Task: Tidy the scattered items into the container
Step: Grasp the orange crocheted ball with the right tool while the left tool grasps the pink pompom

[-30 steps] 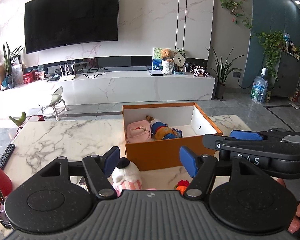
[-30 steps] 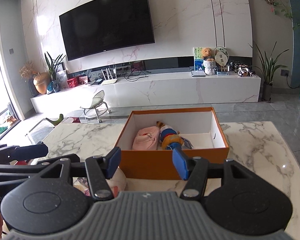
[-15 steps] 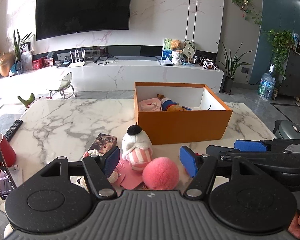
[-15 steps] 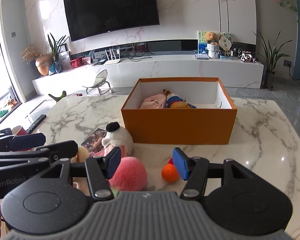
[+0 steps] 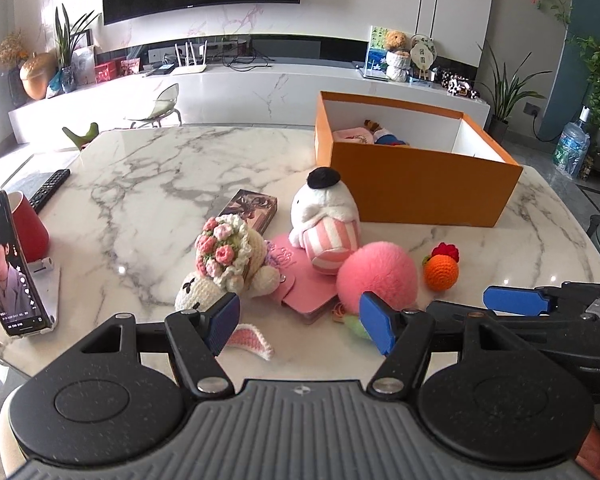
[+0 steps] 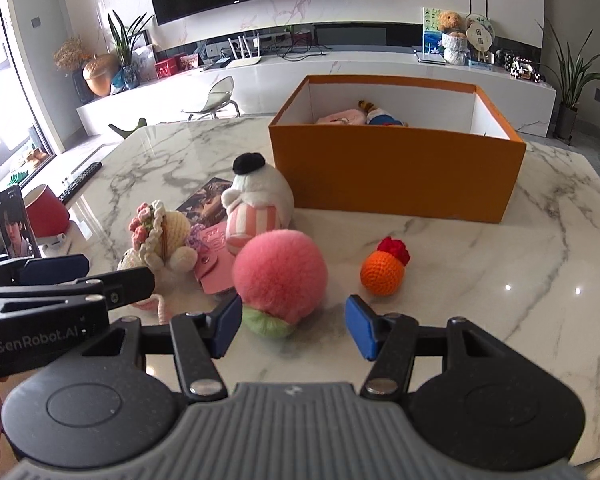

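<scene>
An orange box (image 5: 416, 184) (image 6: 396, 178) stands on the marble table, with a pink pouch and a small doll inside. In front of it lie a white plush with a black cap (image 5: 328, 216) (image 6: 256, 204), a pink fluffy ball (image 5: 376, 276) (image 6: 280, 276), an orange crochet ball (image 5: 441, 270) (image 6: 382, 272), a crochet bunny with a flower wreath (image 5: 228, 260) (image 6: 156, 236) and a pink card holder (image 5: 300, 280) (image 6: 212, 260). My left gripper (image 5: 298, 324) is open and empty, near the bunny and the card holder. My right gripper (image 6: 294, 326) is open and empty, just short of the pink ball.
A phone on a stand (image 5: 4, 264) (image 6: 16, 228), a red cup (image 5: 30, 222) (image 6: 46, 210) and a remote (image 5: 48, 190) are at the table's left edge. A dark picture card (image 5: 252, 208) lies behind the bunny. A TV console is beyond the table.
Both grippers have pulled back and tilted down from the box. The scattered toys on the near side of the table have come into view. Both stay open.
</scene>
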`<action>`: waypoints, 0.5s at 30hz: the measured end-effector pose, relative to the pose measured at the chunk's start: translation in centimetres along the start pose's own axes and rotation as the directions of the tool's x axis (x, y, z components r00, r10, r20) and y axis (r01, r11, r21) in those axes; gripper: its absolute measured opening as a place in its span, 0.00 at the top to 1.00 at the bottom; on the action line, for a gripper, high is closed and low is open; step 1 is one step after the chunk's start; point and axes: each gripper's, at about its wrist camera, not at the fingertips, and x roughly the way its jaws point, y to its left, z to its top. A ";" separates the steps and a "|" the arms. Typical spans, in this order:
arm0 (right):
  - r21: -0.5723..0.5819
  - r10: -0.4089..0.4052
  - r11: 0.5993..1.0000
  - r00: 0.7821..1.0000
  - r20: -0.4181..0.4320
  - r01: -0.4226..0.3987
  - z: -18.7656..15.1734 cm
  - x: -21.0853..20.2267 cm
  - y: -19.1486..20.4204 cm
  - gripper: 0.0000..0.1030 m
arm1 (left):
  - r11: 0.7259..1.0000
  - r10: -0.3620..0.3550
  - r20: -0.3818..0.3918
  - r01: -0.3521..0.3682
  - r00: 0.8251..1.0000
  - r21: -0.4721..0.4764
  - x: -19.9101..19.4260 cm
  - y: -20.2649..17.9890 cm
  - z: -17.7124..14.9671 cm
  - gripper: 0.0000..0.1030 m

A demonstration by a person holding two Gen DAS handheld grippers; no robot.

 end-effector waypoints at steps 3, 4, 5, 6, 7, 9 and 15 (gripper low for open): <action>-0.013 0.007 1.000 0.999 -0.034 -0.007 0.1 1.2 0.4 0.41 | 1.000 0.013 -0.026 -0.013 1.000 -0.018 0.8 0.6 -0.1 0.24; -0.016 0.008 1.000 0.999 -0.042 -0.009 0.2 1.6 0.5 0.41 | 1.000 0.017 -0.034 -0.018 0.999 -0.023 1.1 0.9 -0.1 0.24; -0.020 0.010 1.000 0.999 -0.051 -0.011 0.2 2.0 0.6 0.41 | 0.999 0.020 -0.041 -0.021 0.999 -0.027 1.4 1.0 -0.1 0.24; -0.023 0.012 1.000 0.998 -0.060 -0.014 0.2 2.4 0.7 0.40 | 0.999 0.023 -0.050 -0.024 0.999 -0.030 1.6 1.2 -0.1 0.24; -0.026 0.014 1.000 0.998 -0.069 -0.016 0.3 2.8 0.8 0.39 | 0.999 0.026 -0.064 -0.028 0.998 -0.031 2.0 1.4 -0.1 0.24; -0.032 0.012 0.999 0.996 -0.089 -0.015 0.4 3.7 0.9 0.35 | 0.999 0.030 -0.096 -0.033 0.995 -0.032 2.7 1.8 -0.1 0.24; -0.029 0.011 0.999 0.992 -0.127 -0.015 0.7 6.0 0.6 0.31 | 0.998 0.029 -0.140 -0.038 0.990 -0.056 4.6 2.4 0.1 0.24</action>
